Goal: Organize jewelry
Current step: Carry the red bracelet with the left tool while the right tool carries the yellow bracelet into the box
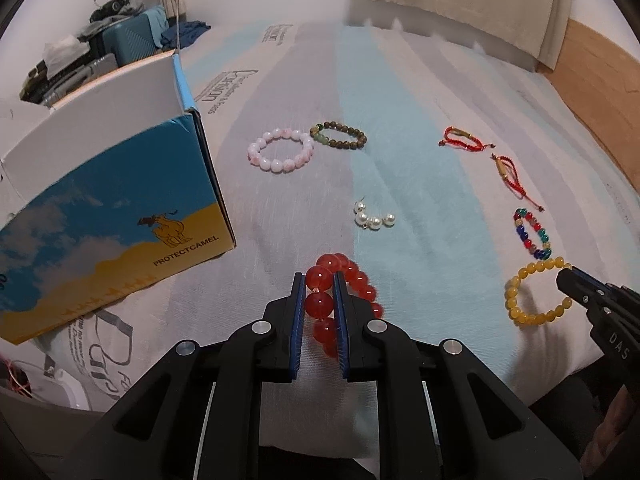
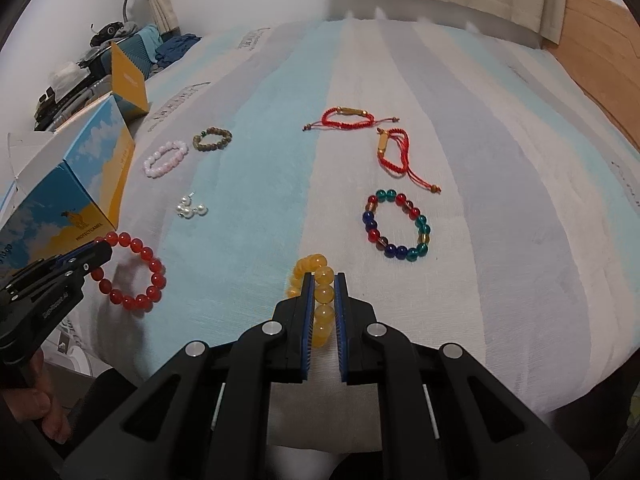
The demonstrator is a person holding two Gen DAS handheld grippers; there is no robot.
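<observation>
Red bead bracelet [image 1: 320, 304] clamped in left tool [image 1: 319, 280]; yellow bead bracelet [image 2: 323, 292] clamped in right tool [image 2: 324, 280]; box [image 1: 120, 216] near left.

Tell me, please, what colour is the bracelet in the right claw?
Yellow bracelet; right wrist view.

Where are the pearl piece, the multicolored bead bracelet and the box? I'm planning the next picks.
pearl piece [image 1: 374, 217]: left wrist view, on its middle pearls.
multicolored bead bracelet [image 2: 373, 234]: right wrist view, on a red bead.
box [image 1: 120, 216]: left wrist view, on its printed front.
</observation>
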